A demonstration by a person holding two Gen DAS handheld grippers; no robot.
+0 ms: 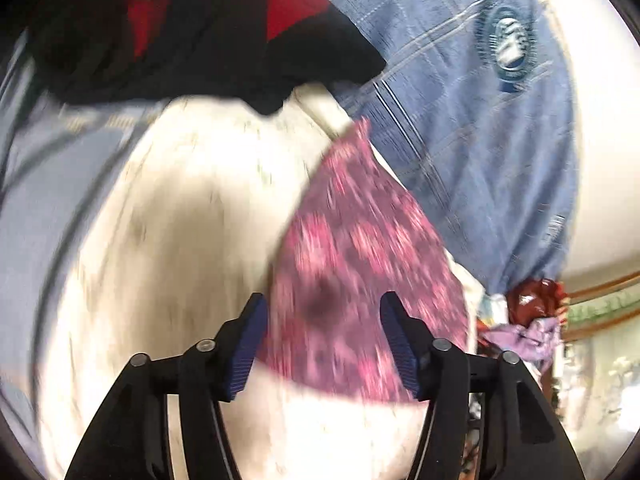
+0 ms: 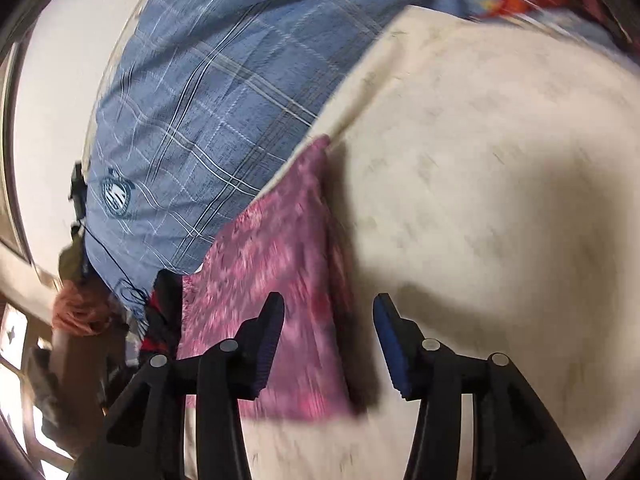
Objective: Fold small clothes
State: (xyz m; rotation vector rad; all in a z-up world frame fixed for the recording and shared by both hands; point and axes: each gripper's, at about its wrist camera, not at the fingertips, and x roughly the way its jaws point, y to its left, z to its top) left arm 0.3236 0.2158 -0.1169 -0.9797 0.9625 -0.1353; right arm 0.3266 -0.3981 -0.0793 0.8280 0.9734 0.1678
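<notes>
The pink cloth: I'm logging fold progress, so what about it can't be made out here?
- Pink cloth, left wrist view: motion blur smears its print and layers.
- Right wrist view: the left finger of the right gripper covers its near edge.
- Black and red garment: cut off by the top edge.

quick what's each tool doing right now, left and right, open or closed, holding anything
Left tool: open, holding nothing, above the pink cloth.
Right tool: open, holding nothing, over the pink cloth's edge.
</notes>
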